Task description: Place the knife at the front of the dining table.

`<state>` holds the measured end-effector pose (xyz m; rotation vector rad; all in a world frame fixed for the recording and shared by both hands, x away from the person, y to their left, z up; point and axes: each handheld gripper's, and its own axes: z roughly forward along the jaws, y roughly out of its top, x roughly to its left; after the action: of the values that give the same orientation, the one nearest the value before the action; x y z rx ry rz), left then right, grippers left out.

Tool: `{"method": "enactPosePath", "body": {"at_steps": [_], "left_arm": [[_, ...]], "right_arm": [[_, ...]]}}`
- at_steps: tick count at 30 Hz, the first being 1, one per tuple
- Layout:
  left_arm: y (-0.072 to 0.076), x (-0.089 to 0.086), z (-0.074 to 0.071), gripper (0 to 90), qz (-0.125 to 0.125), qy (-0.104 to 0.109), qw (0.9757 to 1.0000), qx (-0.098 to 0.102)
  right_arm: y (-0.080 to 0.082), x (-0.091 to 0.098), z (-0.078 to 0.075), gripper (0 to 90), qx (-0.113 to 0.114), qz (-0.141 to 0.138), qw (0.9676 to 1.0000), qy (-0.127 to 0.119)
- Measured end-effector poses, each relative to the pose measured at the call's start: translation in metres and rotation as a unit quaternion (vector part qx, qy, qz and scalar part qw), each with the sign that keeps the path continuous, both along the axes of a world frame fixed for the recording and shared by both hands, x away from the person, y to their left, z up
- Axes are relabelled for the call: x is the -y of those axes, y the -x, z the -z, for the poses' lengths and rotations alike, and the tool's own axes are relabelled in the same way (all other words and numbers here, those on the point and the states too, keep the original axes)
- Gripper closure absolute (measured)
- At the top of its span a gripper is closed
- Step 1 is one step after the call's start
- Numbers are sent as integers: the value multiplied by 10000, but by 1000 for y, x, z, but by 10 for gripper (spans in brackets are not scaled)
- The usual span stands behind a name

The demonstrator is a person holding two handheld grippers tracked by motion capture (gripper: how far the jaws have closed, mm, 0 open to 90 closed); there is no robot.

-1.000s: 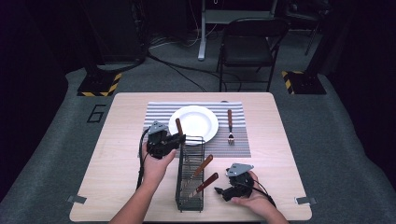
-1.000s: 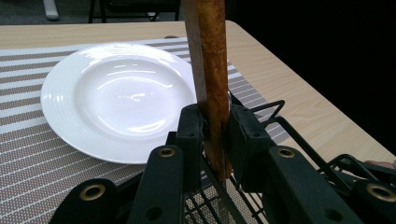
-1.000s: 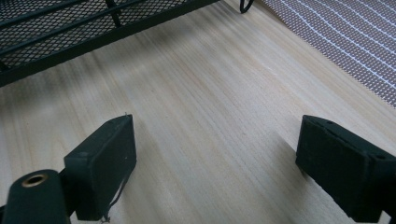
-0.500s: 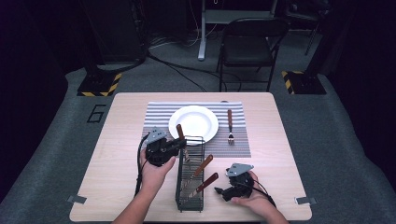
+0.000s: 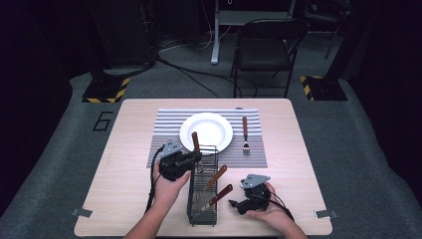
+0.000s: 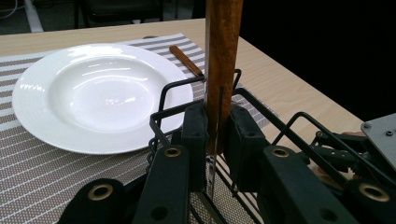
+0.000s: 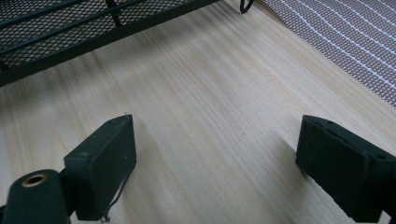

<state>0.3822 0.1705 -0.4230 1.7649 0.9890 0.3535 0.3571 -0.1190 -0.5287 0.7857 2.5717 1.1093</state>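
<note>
My left gripper [image 5: 195,158] is clamped on the wooden handle of a knife [image 6: 223,70], held upright at the far end of the wire basket [image 5: 203,199] — upright, I judge, so the blade clears the wires. It sits just short of the plate [image 5: 206,132]. My right gripper [image 7: 215,168] rests wide, holding nothing, on the surface [image 5: 124,189] beside the basket — parked out of the way.

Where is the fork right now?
In the high view, the fork lies on the striped placemat, just right of the white plate, tines toward the person.
</note>
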Motion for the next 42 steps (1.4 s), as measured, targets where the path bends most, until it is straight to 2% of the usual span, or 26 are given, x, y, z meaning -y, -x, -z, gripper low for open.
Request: {"method": "enactPosePath", "body": {"at_steps": [2,5,12,13,17,23,27,30,31,32,42], "left_arm": [[0,1,0,786,-8,28,10000,-12],[0,2,-4,796,11,-39,10000,-37],[1,-3,-18,800,6,-18,10000,71],[2,-6,-24,800,-21,5,9999,104],[2,-8,-29,801,-38,39,9999,137],[2,-13,-46,801,37,90,9998,164],[2,-12,-59,801,37,4,9997,230],[2,-13,-74,801,84,-52,9994,317],[2,-13,-74,801,84,-52,9994,317],[2,-15,-82,801,87,-27,9994,328],[4,-24,-106,801,39,-130,9988,479]], "right_arm": [[0,0,0,113,5,-3,10000,2],[0,0,0,113,5,-2,10000,1],[0,0,0,113,5,-5,10000,1],[0,0,0,113,4,-5,10000,1],[0,0,0,113,-1,-1,10000,0],[0,0,0,113,-1,-1,10000,-1],[0,0,0,113,0,0,10000,0],[0,0,0,113,0,0,10000,0],[0,0,0,113,0,0,10000,0],[0,0,0,113,1,0,10000,1],[0,0,0,113,5,-2,10000,3]]}}
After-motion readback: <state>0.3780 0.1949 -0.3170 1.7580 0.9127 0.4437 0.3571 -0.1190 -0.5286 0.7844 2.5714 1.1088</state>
